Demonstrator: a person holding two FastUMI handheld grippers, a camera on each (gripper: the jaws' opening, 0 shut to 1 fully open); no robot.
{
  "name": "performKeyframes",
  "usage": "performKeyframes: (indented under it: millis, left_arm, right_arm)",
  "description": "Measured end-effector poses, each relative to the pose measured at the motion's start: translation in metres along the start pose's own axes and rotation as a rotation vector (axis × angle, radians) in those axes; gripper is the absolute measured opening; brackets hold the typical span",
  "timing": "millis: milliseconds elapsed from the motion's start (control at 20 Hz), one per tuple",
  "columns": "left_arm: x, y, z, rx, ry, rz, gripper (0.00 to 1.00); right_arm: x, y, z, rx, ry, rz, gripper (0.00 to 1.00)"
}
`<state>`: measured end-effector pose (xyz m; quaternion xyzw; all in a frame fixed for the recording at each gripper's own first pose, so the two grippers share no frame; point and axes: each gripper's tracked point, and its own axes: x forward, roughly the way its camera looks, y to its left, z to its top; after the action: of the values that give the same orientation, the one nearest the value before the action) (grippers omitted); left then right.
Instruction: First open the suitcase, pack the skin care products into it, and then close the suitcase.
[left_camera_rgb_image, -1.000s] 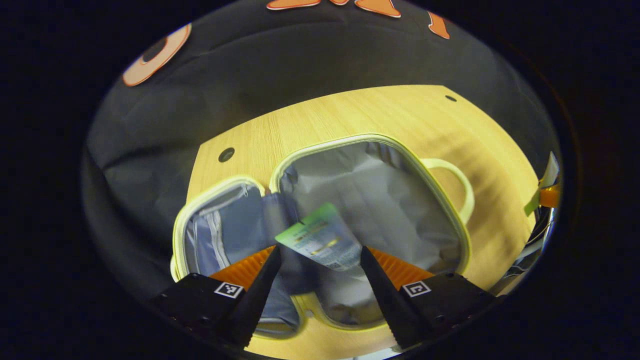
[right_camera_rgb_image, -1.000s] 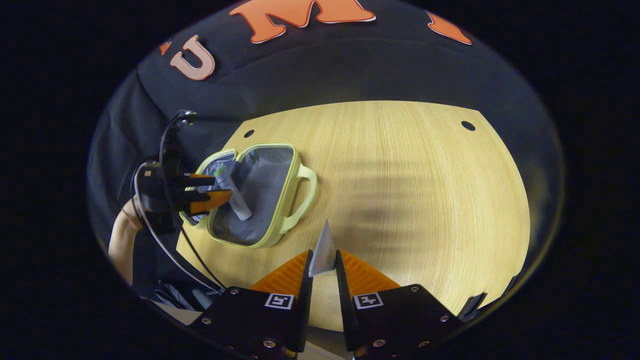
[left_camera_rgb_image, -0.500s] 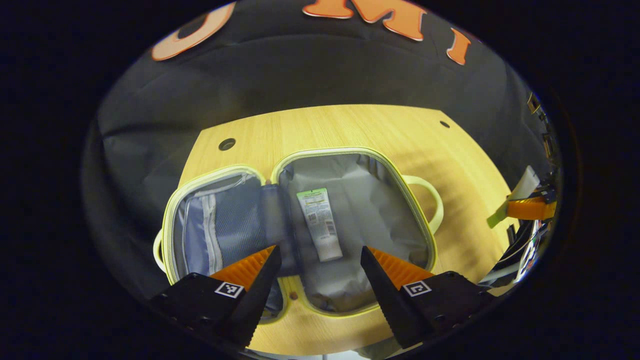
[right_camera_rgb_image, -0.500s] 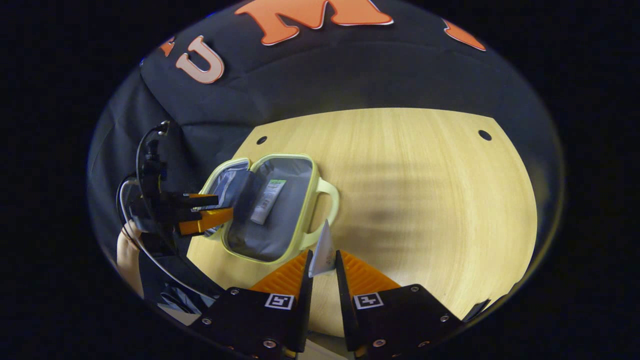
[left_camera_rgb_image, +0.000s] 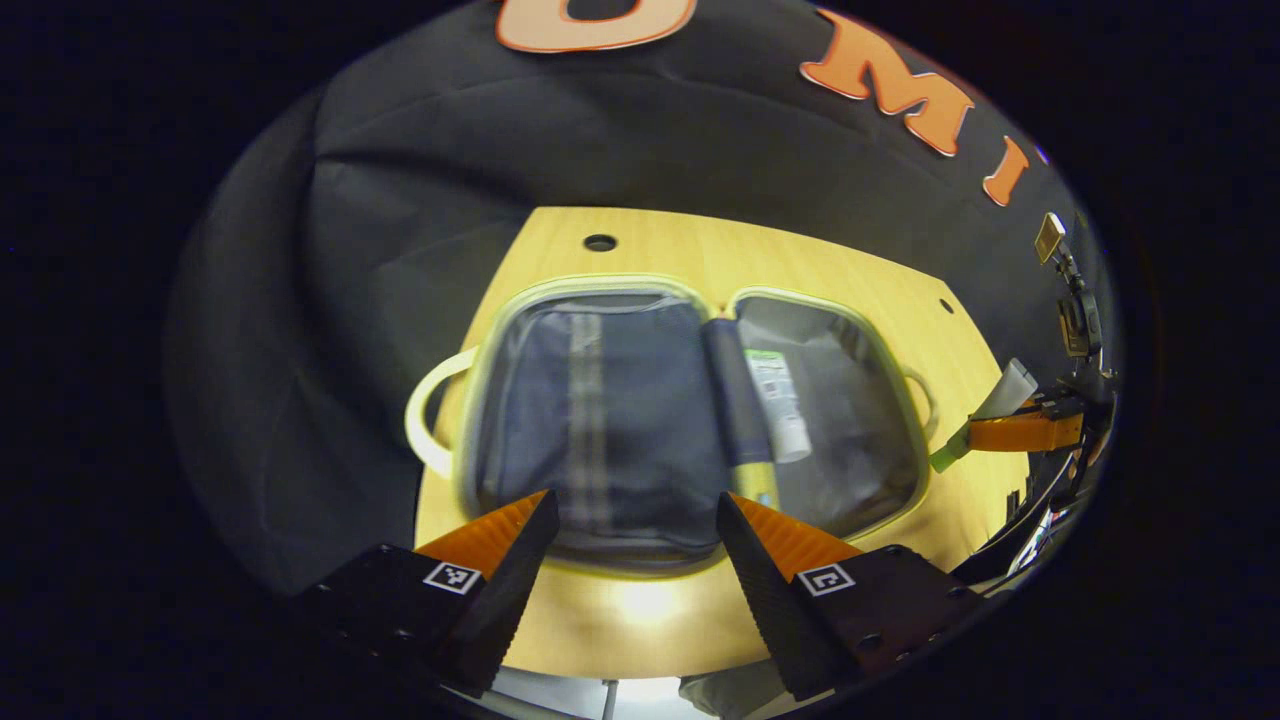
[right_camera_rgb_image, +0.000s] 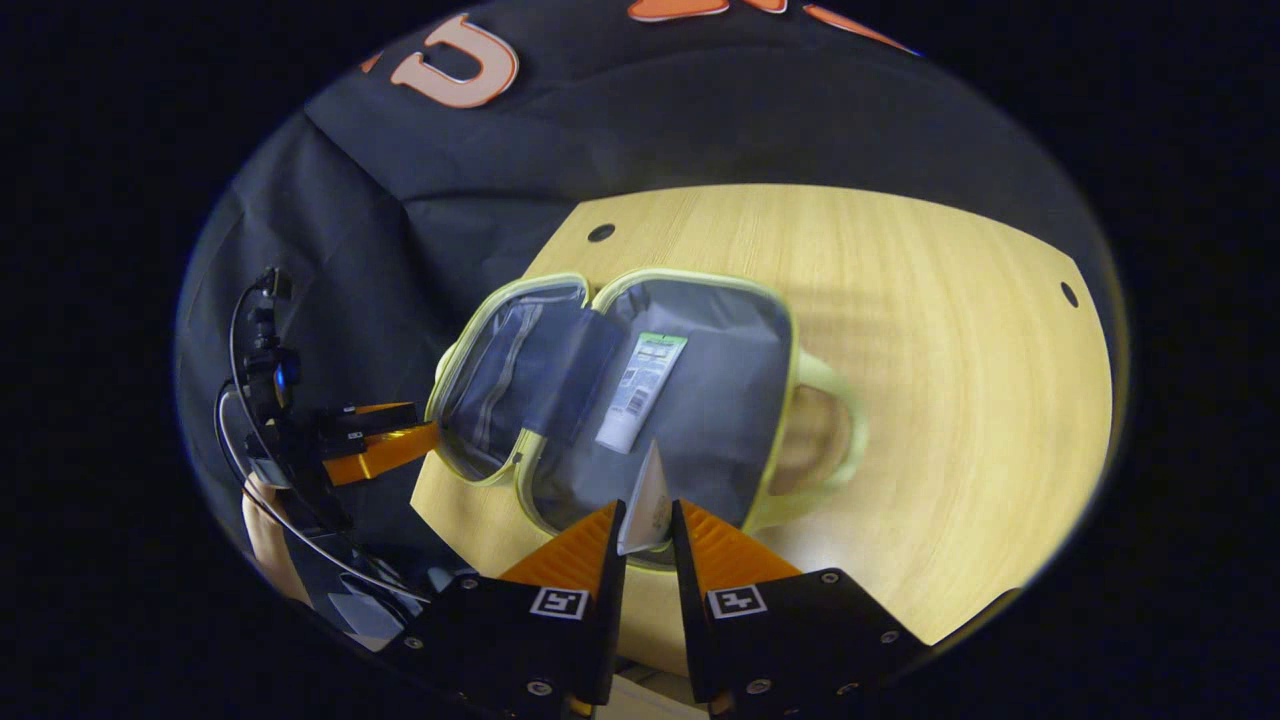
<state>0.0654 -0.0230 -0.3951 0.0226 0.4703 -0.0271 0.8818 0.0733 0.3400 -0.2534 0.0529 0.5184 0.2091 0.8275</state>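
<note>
The pale-green suitcase (left_camera_rgb_image: 470, 400) (right_camera_rgb_image: 790, 350) lies open flat on the wooden table (left_camera_rgb_image: 650, 610) (right_camera_rgb_image: 920, 300). A white tube with a green end (left_camera_rgb_image: 778, 403) (right_camera_rgb_image: 640, 388) lies in the grey-lined half beside the hinge. My left gripper (left_camera_rgb_image: 635, 520) stands open and empty over the near edge of the mesh-pocket half; it also shows at the case's left side (right_camera_rgb_image: 380, 447). My right gripper (right_camera_rgb_image: 648, 525) is shut on a second white tube (right_camera_rgb_image: 648, 495), held over the near rim of the grey half; it also shows at the right (left_camera_rgb_image: 1020, 432) with that tube (left_camera_rgb_image: 1008, 385).
The booth's black cloth wall surrounds the table at the back and left. A person's forearm (right_camera_rgb_image: 262, 520) and cables (right_camera_rgb_image: 300, 520) trail behind the left gripper. Small round holes (right_camera_rgb_image: 601, 232) mark the tabletop's far corners. Bare wood stretches right of the case handle (right_camera_rgb_image: 830, 430).
The left gripper let the first tube drop into the grey half, then drew back and swung over the mesh half. The right gripper carried its tube leftward to the suitcase.
</note>
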Motion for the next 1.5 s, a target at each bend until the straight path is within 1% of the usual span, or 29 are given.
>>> performKeyframes:
  millis: [100,150,300,350,400,550,600,650,850,900,950,1000,1150,1250,1500]
  left_arm:
    - [-0.015,0.024,-0.008,-0.022,0.011,0.018,0.99]
    - [-0.012,0.041,-0.012,-0.030,0.016,0.026,0.99]
    - [-0.005,0.075,-0.025,-0.049,0.029,0.058,0.99]
    - [-0.003,0.083,-0.028,-0.054,0.033,0.065,0.99]
    - [-0.001,0.089,-0.031,-0.059,0.038,0.071,0.99]
    - [0.006,0.104,-0.035,-0.087,0.046,0.069,0.99]
    - [0.011,0.107,-0.036,-0.101,0.048,0.062,0.99]
    - [0.016,0.110,-0.035,-0.113,0.047,0.056,0.99]
    - [0.046,0.130,-0.028,-0.155,0.041,0.038,0.99]
    - [0.056,0.137,-0.022,-0.168,0.035,0.036,0.99]
    - [0.064,0.142,-0.016,-0.193,0.021,0.020,0.99]
    - [0.073,0.147,-0.011,-0.235,0.012,0.004,0.98]
    - [0.093,0.153,0.013,-0.424,-0.049,-0.107,0.98]
    - [0.098,0.162,0.026,-0.545,-0.092,-0.171,0.98]
    - [0.119,0.168,0.041,-0.714,-0.148,-0.329,0.98]
  right_arm:
    - [0.019,0.009,-0.002,0.042,0.043,0.012,0.30]
    - [0.025,0.011,-0.001,0.069,0.056,0.013,0.30]
    - [0.041,0.005,0.004,0.120,0.068,-0.028,0.31]
    - [0.041,0.002,0.008,0.132,0.064,-0.041,0.24]
    - [0.043,0.001,0.010,0.142,0.057,-0.049,0.39]
    - [0.044,-0.005,0.015,0.153,0.042,-0.074,0.75]
    - [0.044,-0.004,0.016,0.156,0.034,-0.075,0.93]
    - [0.043,-0.002,0.018,0.159,0.027,-0.070,0.95]
    - [0.036,0.005,0.021,0.166,0.008,-0.052,0.96]
    - [0.034,0.005,0.020,0.165,0.009,-0.052,1.00]
    - [0.032,0.005,0.020,0.164,0.008,-0.052,0.96]
    - [0.030,0.003,0.019,0.164,0.008,-0.059,0.96]
    - [0.023,-0.003,0.022,0.175,-0.002,-0.079,0.96]
    - [0.018,-0.005,0.025,0.198,-0.008,-0.077,0.96]
    - [0.014,-0.013,0.024,0.225,0.000,-0.087,0.96]
